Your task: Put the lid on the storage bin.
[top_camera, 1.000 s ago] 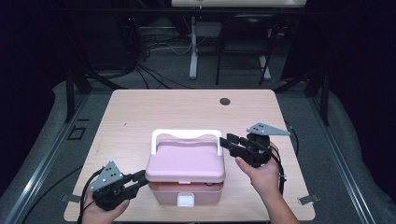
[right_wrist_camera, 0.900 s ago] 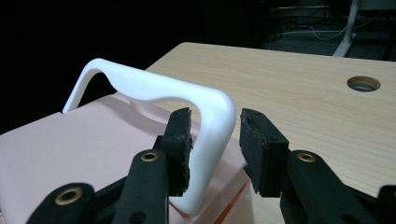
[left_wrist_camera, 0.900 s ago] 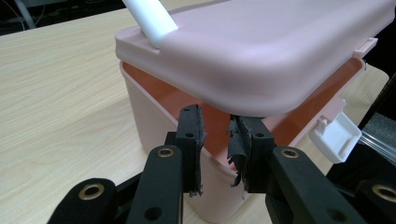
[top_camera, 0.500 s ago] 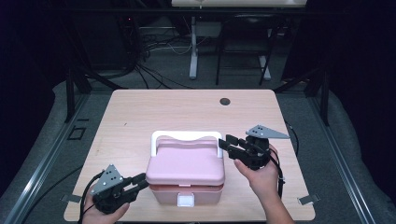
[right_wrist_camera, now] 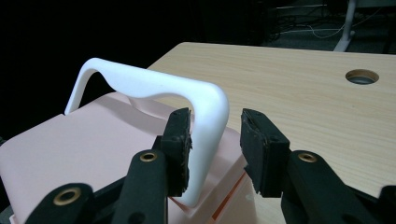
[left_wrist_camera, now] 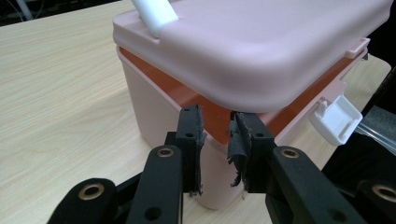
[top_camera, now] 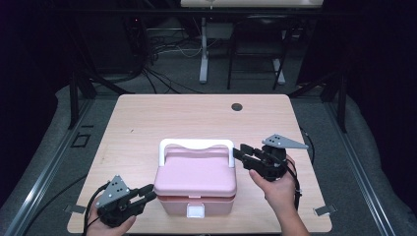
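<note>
A pink lidded box (top_camera: 195, 174) with a white handle (top_camera: 196, 143) and a white front latch (top_camera: 195, 211) stands on the near half of the wooden table (top_camera: 196, 113). The lid sits slightly raised, showing an orange band (left_wrist_camera: 154, 79) beneath it. My left gripper (top_camera: 150, 192) is at the box's front left corner; in the left gripper view (left_wrist_camera: 217, 126) its jaws stand apart just under the lid's edge, holding nothing. My right gripper (top_camera: 237, 152) is at the handle's right end. In the right gripper view (right_wrist_camera: 215, 116) the handle's leg (right_wrist_camera: 205, 135) lies between the jaws against the left pad, with a gap to the right pad.
A round cable hole (top_camera: 236, 106) sits near the table's far edge. Bare tabletop lies behind the box and to both its sides. The near table edge is close to both hands. Dark floor with cables and metal legs surrounds the table.
</note>
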{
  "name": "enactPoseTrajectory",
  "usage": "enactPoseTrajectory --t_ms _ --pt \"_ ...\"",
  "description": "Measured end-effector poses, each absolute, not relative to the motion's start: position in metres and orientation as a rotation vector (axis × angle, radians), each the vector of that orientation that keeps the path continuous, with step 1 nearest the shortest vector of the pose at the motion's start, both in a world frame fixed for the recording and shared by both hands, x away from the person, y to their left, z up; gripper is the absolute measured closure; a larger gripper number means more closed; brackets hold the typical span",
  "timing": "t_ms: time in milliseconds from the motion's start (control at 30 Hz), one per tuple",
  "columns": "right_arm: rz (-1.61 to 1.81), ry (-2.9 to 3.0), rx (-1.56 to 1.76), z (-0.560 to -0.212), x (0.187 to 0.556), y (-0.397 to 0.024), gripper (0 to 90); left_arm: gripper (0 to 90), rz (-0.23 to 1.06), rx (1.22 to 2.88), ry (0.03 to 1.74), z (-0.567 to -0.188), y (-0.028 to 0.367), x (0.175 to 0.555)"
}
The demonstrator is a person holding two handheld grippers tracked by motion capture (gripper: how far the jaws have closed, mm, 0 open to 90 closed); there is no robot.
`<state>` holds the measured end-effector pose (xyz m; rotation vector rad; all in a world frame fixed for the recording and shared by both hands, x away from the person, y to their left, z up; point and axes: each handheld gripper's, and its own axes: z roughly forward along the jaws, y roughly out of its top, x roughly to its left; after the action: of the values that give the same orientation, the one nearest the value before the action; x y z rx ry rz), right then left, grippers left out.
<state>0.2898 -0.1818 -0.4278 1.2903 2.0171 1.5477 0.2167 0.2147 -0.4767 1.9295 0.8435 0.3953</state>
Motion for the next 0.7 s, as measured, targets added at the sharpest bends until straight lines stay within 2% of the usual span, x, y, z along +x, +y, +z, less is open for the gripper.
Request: enactPoseTrajectory --t_ms 700 --pt "1.555 1.993 1.313 -0.4292 0.2896 -0.1872 62.7 73.2 0.388 1.952 0.843 -0.481 0.2179 0.2138"
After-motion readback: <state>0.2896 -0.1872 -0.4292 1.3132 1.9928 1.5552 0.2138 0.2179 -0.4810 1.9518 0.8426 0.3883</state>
